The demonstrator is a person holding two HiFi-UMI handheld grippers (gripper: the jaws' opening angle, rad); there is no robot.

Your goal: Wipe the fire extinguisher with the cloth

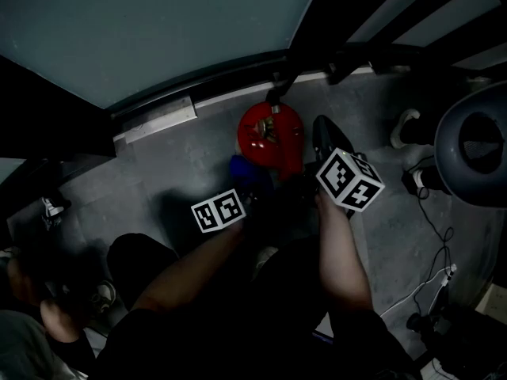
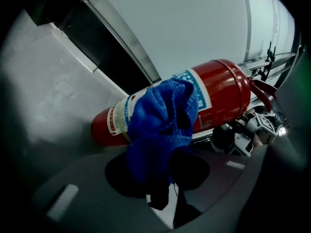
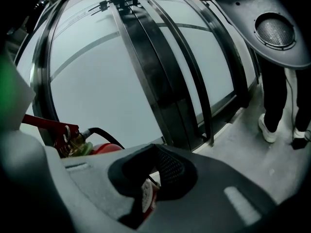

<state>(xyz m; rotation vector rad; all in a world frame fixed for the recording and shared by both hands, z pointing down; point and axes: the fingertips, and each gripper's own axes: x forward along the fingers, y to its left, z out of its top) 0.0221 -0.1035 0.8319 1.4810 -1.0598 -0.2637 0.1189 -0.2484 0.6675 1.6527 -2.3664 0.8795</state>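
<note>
Left gripper [image 2: 158,173] has its jaws closed on a bunched blue cloth [image 2: 163,118], which rises from between them and presses against the side of the fire extinguisher [image 2: 223,86], over part of its white and blue label. From above, the red extinguisher stands on the grey floor [image 1: 170,161] just in front of the glass wall [image 1: 150,30], with the cloth at its near left side and a gripper on either side of it. Right gripper [image 3: 150,181] sits against the extinguisher's right side, its jaws drawn nearly together with a red and white piece of the extinguisher showing in the narrow gap between them; the red lever [image 3: 43,123], the brass valve and a black hose [image 3: 104,134] show just to its left. Dark metal door frames [image 3: 160,72] run up the glass behind. Farther right on the floor a person's white shoe [image 3: 266,127] stands beside a round grey machine [image 1: 475,145], and thin cables [image 1: 434,240] trail across the floor near it.
</note>
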